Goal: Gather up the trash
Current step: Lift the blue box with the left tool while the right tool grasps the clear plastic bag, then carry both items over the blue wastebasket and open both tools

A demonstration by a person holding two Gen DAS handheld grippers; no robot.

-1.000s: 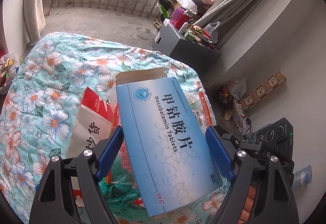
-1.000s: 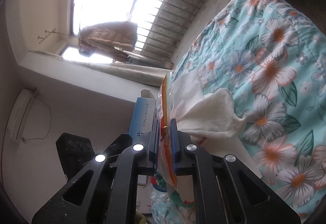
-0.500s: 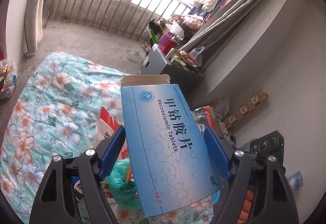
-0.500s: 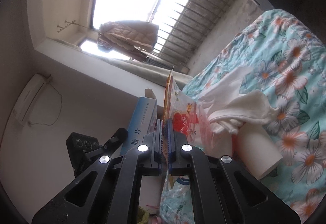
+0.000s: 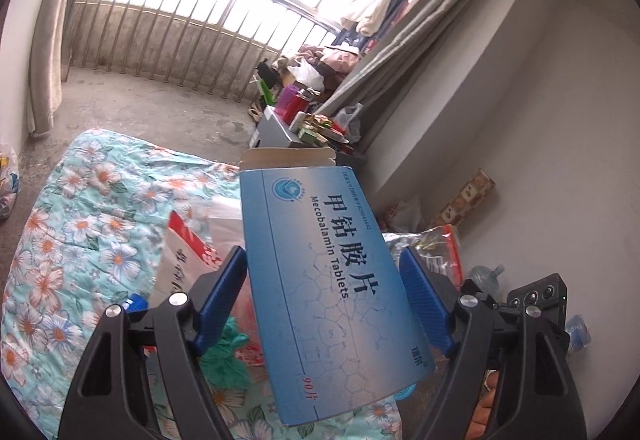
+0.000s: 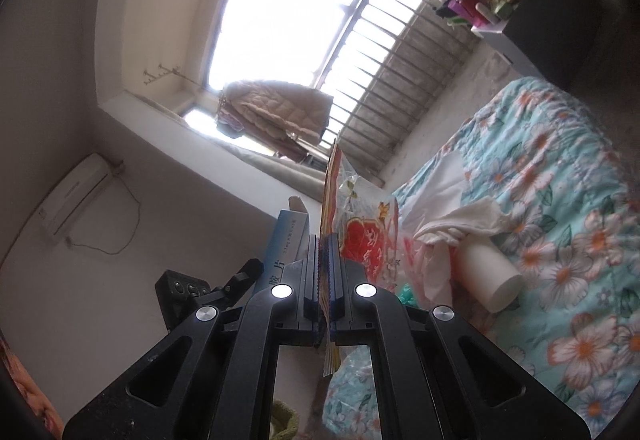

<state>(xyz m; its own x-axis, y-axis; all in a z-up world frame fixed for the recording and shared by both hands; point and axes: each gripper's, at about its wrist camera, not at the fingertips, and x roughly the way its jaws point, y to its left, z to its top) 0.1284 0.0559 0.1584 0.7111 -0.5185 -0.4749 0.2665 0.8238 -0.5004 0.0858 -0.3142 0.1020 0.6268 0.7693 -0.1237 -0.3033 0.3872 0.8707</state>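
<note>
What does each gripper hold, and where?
Left gripper: blue tablet box, by its long sides. Right gripper: plastic snack bag, pinched at its edge.

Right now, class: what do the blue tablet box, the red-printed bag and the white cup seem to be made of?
Blue tablet box: thin printed card with a slight sheen; its open end flap shows bare grey-brown board.
Red-printed bag: thin glossy plastic film, probably; clear patches, creases, and it is pinched flat.
White cup: likely matte paper, plain white and lying on its side; foam cannot be ruled out.
</note>
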